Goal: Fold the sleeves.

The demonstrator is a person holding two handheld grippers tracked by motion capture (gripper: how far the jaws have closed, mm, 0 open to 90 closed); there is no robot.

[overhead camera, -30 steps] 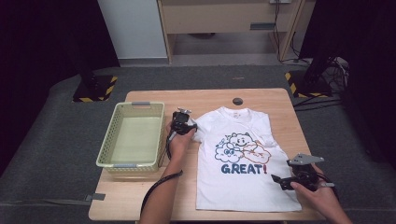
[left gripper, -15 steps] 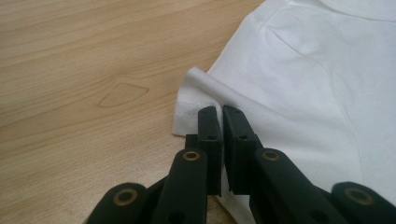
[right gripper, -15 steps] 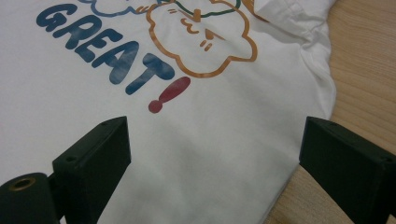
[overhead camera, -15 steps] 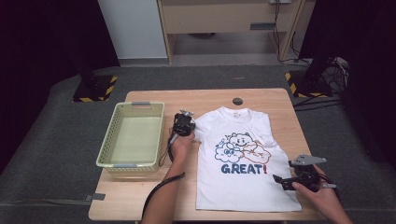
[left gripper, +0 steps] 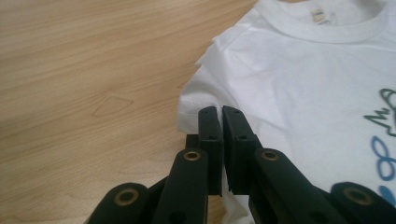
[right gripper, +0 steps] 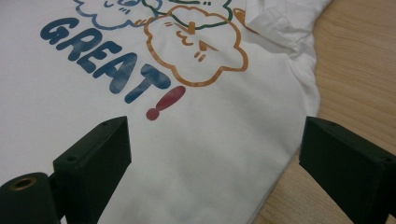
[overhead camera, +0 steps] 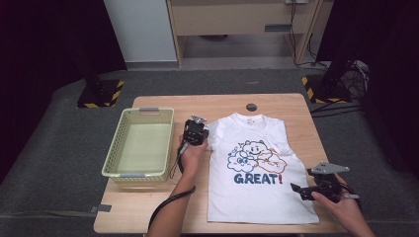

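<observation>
Closing on the sleeve (left gripper: pixel 196 109) of the white T-shirt (overhead camera: pixel 257 168), the left tool (left gripper: pixel 219 112) now pinches it at centre frame (right tool (right gripper: pixel 212 154) spread over the hem); folding has barely begun.

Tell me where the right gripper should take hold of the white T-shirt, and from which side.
Grip the T-shirt at its side hem near the bottom corner, coming in from the bare wood beside it. The right gripper already hangs there with jaws wide apart over that edge, where the cloth lies flat and thin. The left gripper is shut at the sleeve edge.

Green basket (overhead camera: pixel 141 143), small black disc (overhead camera: pixel 251 106), table (overhead camera: pixel 217 103)
</observation>
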